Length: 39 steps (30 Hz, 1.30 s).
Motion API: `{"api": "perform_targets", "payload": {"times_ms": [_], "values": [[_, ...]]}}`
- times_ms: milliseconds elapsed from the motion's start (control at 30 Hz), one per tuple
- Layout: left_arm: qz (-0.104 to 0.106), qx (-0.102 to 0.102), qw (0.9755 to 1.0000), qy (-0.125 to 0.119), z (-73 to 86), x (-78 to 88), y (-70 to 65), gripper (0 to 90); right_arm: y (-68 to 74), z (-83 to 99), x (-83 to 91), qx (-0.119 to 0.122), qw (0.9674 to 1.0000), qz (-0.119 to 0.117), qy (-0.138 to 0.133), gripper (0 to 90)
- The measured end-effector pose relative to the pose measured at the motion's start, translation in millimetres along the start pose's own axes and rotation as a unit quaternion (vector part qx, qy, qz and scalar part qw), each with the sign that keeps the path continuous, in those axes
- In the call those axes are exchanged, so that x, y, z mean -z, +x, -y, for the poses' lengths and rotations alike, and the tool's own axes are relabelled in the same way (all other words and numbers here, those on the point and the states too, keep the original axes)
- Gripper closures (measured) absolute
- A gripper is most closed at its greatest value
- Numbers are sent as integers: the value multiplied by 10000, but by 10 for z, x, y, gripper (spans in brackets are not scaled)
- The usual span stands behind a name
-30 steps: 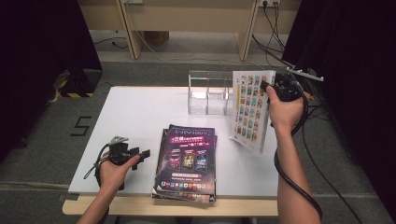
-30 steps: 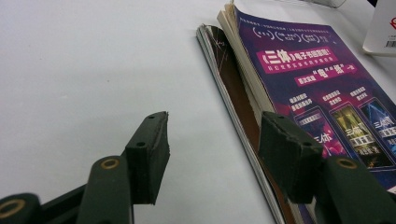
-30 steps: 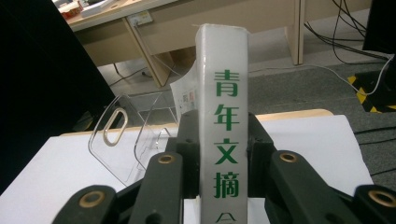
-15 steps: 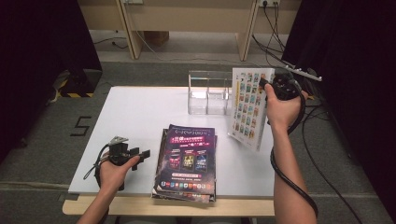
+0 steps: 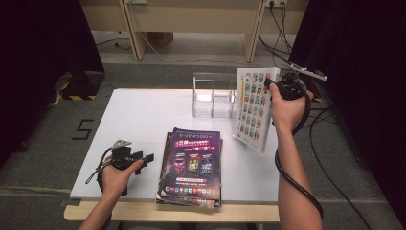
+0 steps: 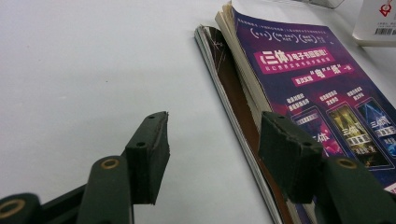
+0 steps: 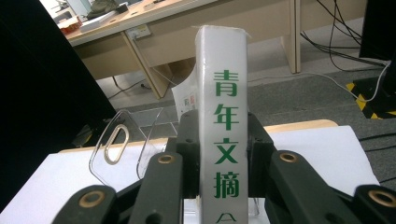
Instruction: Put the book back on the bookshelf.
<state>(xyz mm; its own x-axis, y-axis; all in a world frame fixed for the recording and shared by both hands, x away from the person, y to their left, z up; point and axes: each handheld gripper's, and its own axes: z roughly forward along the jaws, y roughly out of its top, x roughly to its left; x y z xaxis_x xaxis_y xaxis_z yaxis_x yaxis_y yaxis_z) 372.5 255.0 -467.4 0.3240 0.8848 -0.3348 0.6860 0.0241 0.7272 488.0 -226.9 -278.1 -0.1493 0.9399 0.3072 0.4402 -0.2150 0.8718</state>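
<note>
My right gripper [image 5: 276, 87] is shut on a white magazine [image 5: 253, 108], held upright above the table's right side next to a clear acrylic holder [image 5: 214, 95]. In the right gripper view both pads clamp its white spine [image 7: 223, 140] with green characters, and the holder [image 7: 122, 148] lies behind on the left. A stack of magazines with a purple cover [image 5: 191, 165] lies at the table's front middle. My left gripper [image 5: 146, 158] rests open on the table just left of that stack. In the left gripper view its jaws stand apart beside the stack's edge [image 6: 243, 107], nothing between them.
The white tabletop [image 5: 139, 120] has a wooden front edge [image 5: 167, 213]. Behind the table stand wooden desk legs [image 5: 136, 33] and cables [image 5: 282, 28] on the grey floor. Black curtains [image 5: 43, 48] close both sides. A black and yellow block [image 5: 76, 86] lies on the floor at left.
The right hand has shifted the upright magazine only slightly. The left hand and the stack have not moved.
</note>
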Motion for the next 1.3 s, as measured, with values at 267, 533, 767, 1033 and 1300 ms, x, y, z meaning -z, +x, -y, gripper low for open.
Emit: {"api": "perform_targets", "payload": {"times_ms": [267,533,767,1033,1300], "values": [[15,0,10000,9,0,2,-1,421,13,-21,-34,-33,10000,21,-43,736],[26,10,10000,-15,-6,9,0,421,10,-61,-82,-7,9999,56,-85,736],[30,17,10000,-7,0,3,8,421,24,-97,-129,0,9999,81,-130,736],[7,21,10000,-1,-7,11,9,422,31,-120,-170,-9,9999,90,-141,736],[15,28,10000,-14,-5,13,25,421,46,-128,-204,-22,9998,89,-184,736]]}}
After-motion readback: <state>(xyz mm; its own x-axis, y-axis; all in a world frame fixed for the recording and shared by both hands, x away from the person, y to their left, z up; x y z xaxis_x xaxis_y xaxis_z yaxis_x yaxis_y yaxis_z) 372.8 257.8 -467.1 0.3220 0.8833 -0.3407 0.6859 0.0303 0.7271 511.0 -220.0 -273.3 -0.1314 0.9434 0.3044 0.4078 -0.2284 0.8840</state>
